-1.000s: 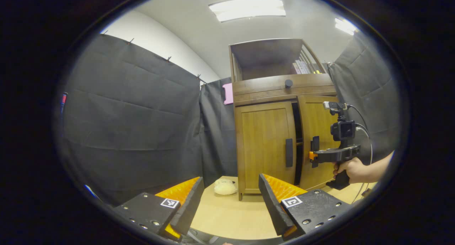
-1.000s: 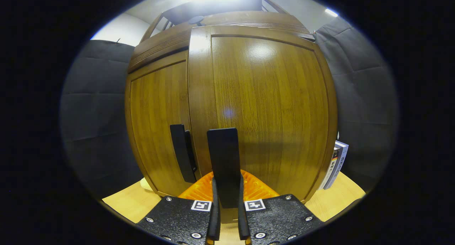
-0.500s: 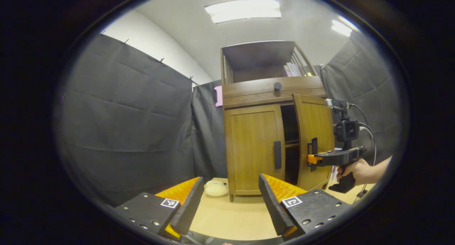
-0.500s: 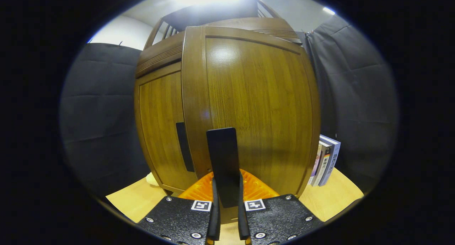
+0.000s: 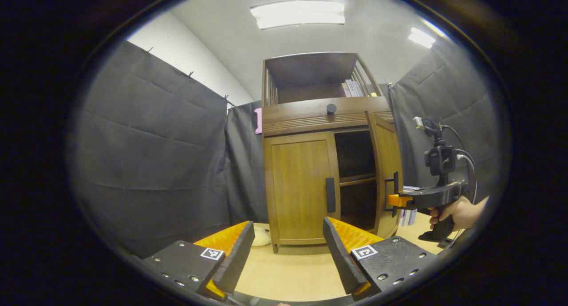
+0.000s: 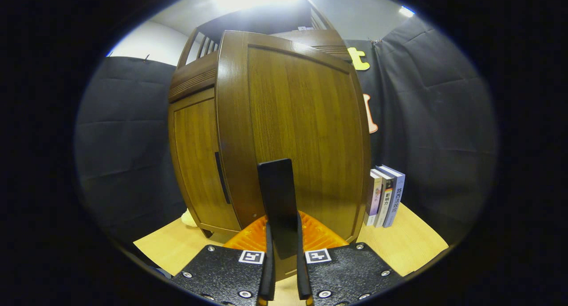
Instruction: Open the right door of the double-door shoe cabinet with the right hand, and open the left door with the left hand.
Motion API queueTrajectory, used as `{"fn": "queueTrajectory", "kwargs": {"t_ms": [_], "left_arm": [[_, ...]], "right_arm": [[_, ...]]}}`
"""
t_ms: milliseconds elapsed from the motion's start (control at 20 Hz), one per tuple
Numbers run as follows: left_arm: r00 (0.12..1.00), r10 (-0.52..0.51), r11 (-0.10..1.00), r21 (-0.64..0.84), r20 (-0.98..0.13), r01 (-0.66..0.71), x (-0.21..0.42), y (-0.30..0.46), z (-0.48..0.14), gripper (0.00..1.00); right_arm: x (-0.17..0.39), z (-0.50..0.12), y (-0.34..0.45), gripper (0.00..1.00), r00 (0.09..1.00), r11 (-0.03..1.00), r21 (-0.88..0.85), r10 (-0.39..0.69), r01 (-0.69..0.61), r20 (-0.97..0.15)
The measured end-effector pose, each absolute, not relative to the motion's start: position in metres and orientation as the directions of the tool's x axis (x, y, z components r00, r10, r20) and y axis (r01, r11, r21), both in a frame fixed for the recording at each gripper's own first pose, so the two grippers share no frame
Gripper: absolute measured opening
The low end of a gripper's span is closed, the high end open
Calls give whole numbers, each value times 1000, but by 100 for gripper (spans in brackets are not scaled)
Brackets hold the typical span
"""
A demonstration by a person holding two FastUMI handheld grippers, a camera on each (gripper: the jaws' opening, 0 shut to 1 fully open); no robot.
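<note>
The right door now stands far wider than 1 second ago, its handle clamped in the right gripper jaws. The left door stays shut; the left gripper, jaws wide and empty, hangs well back. Books stand near the swinging door.

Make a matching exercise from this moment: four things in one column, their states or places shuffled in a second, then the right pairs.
1. right door
2. left door
3. left gripper
4. books

a. closed
b. standing upright on the table beside the cabinet
c. swung open, its handle clamped by the right gripper
d. open, holding nothing

Pairs: 1-c, 2-a, 3-d, 4-b
</note>
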State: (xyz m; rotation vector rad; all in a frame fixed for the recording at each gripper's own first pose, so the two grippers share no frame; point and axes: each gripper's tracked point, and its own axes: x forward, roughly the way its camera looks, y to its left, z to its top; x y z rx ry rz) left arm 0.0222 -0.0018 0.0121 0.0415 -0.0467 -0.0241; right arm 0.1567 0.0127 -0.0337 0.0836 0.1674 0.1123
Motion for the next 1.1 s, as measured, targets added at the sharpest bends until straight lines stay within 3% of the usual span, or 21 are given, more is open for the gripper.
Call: {"fn": "queueTrajectory", "kwargs": {"t_ms": [1100], "left_arm": [[989,-142,990,-1,34,142,30,-17,-1,94]], "right_arm": [[105,-28,-86,17,982,989,98,-95,112,-164]]}}
